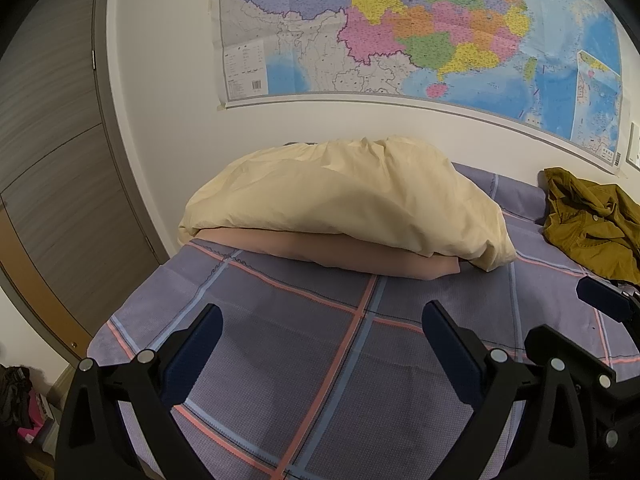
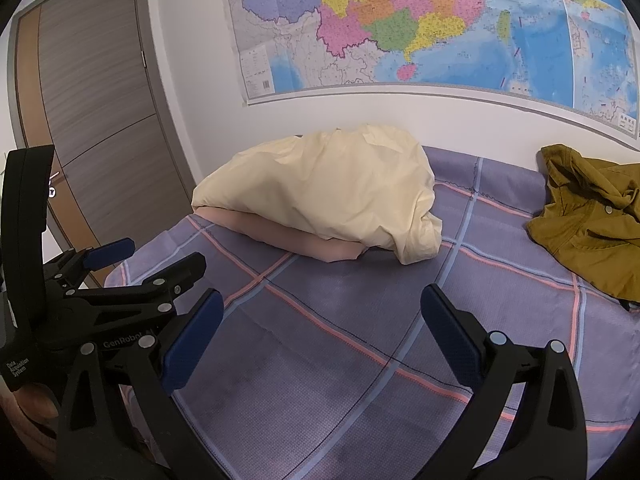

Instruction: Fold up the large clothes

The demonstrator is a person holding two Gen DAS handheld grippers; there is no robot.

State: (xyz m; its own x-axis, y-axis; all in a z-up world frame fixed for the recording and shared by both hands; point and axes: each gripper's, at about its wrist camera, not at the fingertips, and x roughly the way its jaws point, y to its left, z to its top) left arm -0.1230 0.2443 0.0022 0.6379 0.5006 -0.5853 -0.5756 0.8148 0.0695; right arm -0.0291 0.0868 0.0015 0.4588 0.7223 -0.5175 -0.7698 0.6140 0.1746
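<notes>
A crumpled olive-brown jacket (image 1: 592,224) (image 2: 588,220) with metal snaps lies at the far right of the bed, near the wall. My left gripper (image 1: 322,316) is open above the purple plaid bedsheet (image 1: 304,332), holding nothing, well short of the jacket and left of it. My right gripper (image 2: 322,304) is open too and empty, hovering over the sheet (image 2: 340,340) with the jacket ahead to the right. In the right wrist view the left gripper (image 2: 156,254) shows at the left, its fingers apart. The right gripper's tip (image 1: 604,300) enters the left wrist view at the right edge.
A pale yellow duvet (image 1: 344,200) (image 2: 324,192) folded over a pink layer lies at the head of the bed against the wall. A large map (image 1: 400,28) hangs above. A wooden door (image 2: 92,100) stands left of the bed, clutter (image 1: 20,404) on the floor.
</notes>
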